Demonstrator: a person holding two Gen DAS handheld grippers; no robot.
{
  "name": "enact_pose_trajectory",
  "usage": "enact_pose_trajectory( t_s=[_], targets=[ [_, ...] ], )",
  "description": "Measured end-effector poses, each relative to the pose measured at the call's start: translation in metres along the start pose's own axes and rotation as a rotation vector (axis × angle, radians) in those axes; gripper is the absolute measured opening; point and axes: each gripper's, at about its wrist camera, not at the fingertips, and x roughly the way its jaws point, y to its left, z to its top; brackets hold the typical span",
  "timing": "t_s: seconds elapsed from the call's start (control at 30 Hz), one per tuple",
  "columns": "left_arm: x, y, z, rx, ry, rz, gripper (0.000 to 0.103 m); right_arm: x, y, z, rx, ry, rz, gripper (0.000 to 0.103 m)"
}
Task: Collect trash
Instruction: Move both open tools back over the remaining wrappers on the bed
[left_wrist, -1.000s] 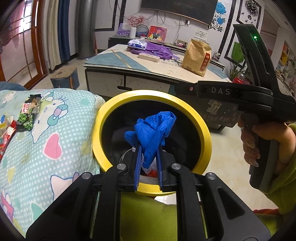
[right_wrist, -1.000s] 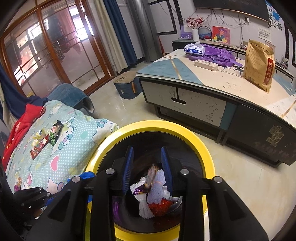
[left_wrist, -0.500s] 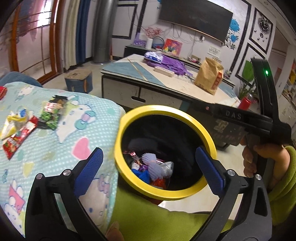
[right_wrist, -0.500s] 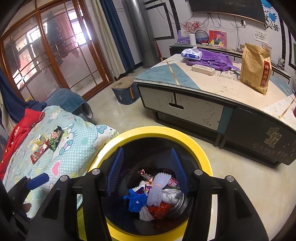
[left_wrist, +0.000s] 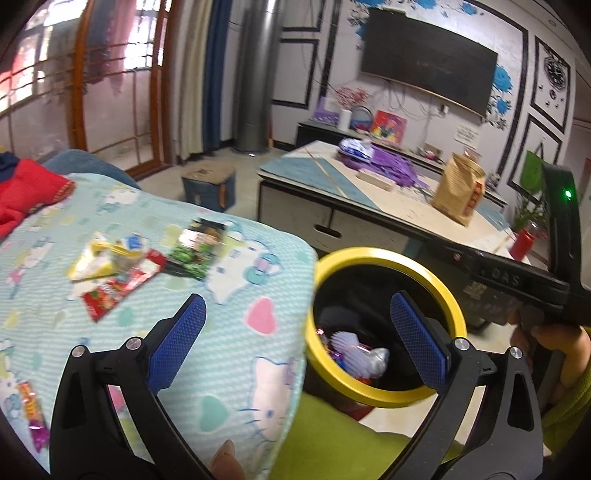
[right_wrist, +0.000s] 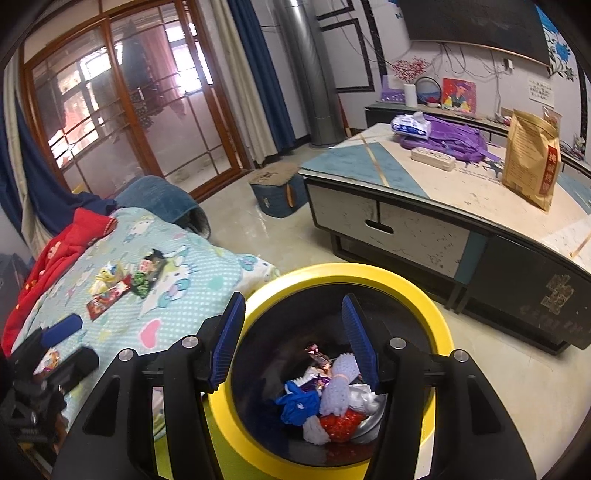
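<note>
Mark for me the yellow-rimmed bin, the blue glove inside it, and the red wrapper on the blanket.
yellow-rimmed bin (right_wrist: 436, 317): right wrist view, on the far right of its rim.
blue glove (right_wrist: 297, 404): right wrist view, on its crumpled middle.
red wrapper (left_wrist: 114, 291): left wrist view, on its centre.

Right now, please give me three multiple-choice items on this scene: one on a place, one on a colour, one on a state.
1. Where does the blue glove lie?
A. in the bin
B. on the blanket
C. on the table

2. What colour is the bin rim?
A. red
B. yellow
C. white

3. How is the left gripper?
A. shut on a wrapper
B. shut, empty
C. open, empty

Answers: 1 A, it sits among trash inside the bin; 2 B, the ring is yellow; 3 C, its fingers stand wide apart with nothing between.
</note>
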Motion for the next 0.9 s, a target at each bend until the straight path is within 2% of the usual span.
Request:
enact_pose_trajectory(
  t_s=[0.47, 0.63, 0.77, 0.9],
  targets=[
    [-0.047, 0.044, 0.006, -0.052, -0.116, 0.146, 0.092, -0.015, 0.057, -0.003, -0.103, -0.039, 0.088, 0.06],
    [-0.059, 0.063, 0.005, -0.09, -0.139, 0.183, 0.092, -0.015, 0.074, -0.005, -0.126, -0.037, 0.102, 0.06],
    [-0.068, 0.078, 0.005, -0.119, -0.16, 0.217, 0.092, -0.014, 0.088, -0.007, -0.144, -0.036, 0.113, 0.066],
    [-0.077, 0.092, 0.004, -0.149, -0.174, 0.241, 0.092, -0.013, 0.104, -0.008, -0.171, -0.036, 0.132, 0.067]
  ],
)
